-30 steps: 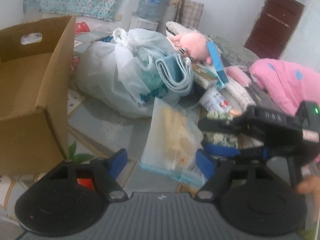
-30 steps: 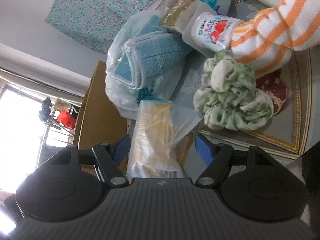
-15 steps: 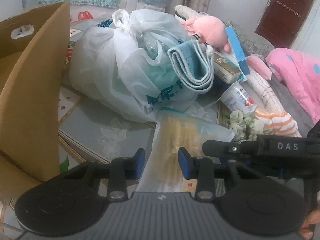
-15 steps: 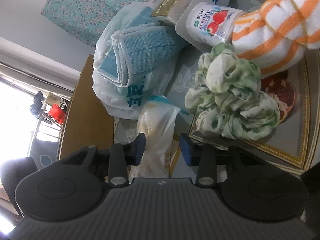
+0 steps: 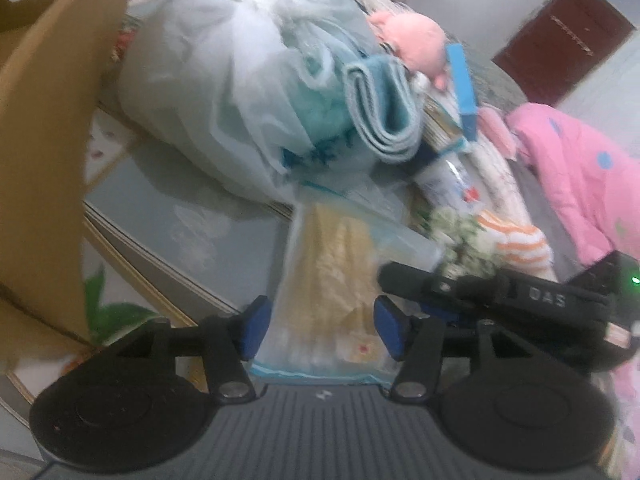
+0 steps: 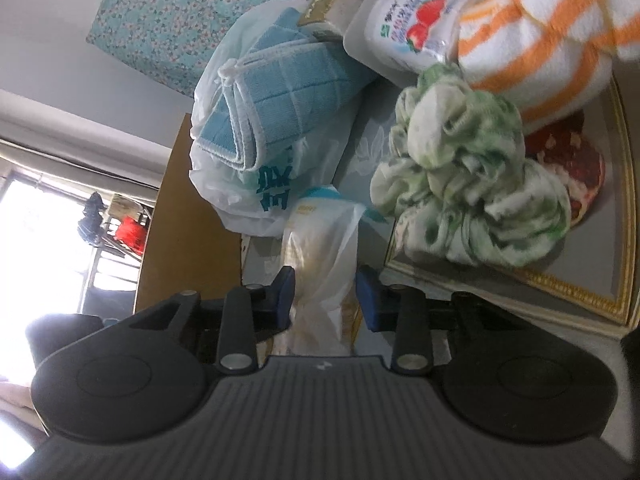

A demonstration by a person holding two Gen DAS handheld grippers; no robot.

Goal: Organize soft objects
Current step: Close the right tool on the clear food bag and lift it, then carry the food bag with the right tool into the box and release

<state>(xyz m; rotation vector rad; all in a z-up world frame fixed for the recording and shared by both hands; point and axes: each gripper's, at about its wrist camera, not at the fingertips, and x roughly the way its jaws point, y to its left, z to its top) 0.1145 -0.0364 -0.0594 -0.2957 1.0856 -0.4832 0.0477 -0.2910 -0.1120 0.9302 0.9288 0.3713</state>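
Both claws straddle the clear pouch (image 5: pixel 340 280) on the mat (image 5: pixel 180 216) (near the box (image 5: pixel 44 152)), likely to share its floppy weight: left gripper (image 5: pixel 323 330) spread around it, right gripper (image 6: pixel 325 295) narrowed, possibly pinching.
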